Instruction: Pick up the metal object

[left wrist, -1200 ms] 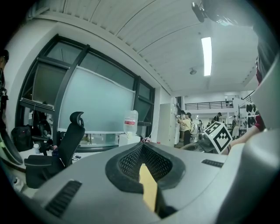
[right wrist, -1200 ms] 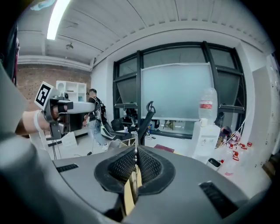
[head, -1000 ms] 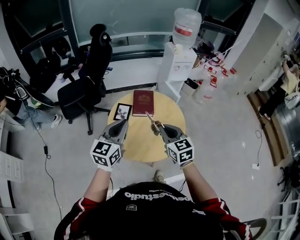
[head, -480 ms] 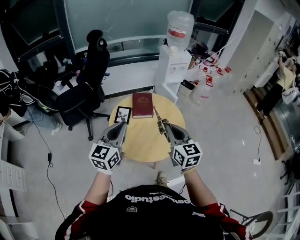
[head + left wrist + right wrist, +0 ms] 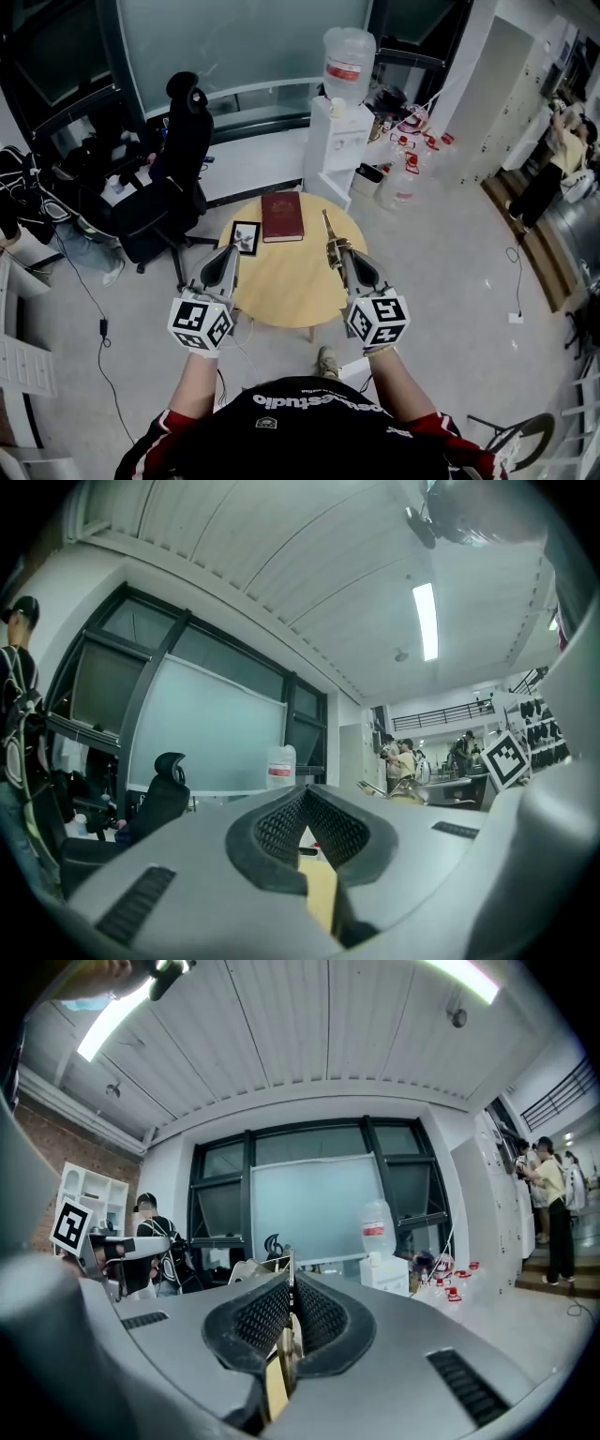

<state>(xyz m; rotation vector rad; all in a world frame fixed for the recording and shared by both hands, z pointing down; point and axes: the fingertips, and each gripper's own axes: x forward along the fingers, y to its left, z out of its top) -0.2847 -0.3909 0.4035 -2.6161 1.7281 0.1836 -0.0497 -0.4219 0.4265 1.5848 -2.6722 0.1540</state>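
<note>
**A:** What's underneath?

**B:** A round table (image 5: 281,292). A red book (image 5: 282,217) lies at its far edge, and a small photo frame (image 5: 246,236) sits just left of the book.

**A:** And the grippers?

**B:** The left gripper (image 5: 305,803) is over the table's left edge, jaws together with nothing between them. The right gripper (image 5: 339,257) is over the right edge, pinched narrow on the metal object (image 5: 328,228). That's a thin brass-coloured piece sticking out past the tips, and it looks lifted clear of the tabletop.

**A:** So the pick is basically made?

**B:** I'd say so. The pads grip only one end, so the long free end could lever it loose. I'd hold the squeeze firm and raise it straight without twisting the wrist. The tip should stay away from the book, and the left gripper should stay out of it.
</note>
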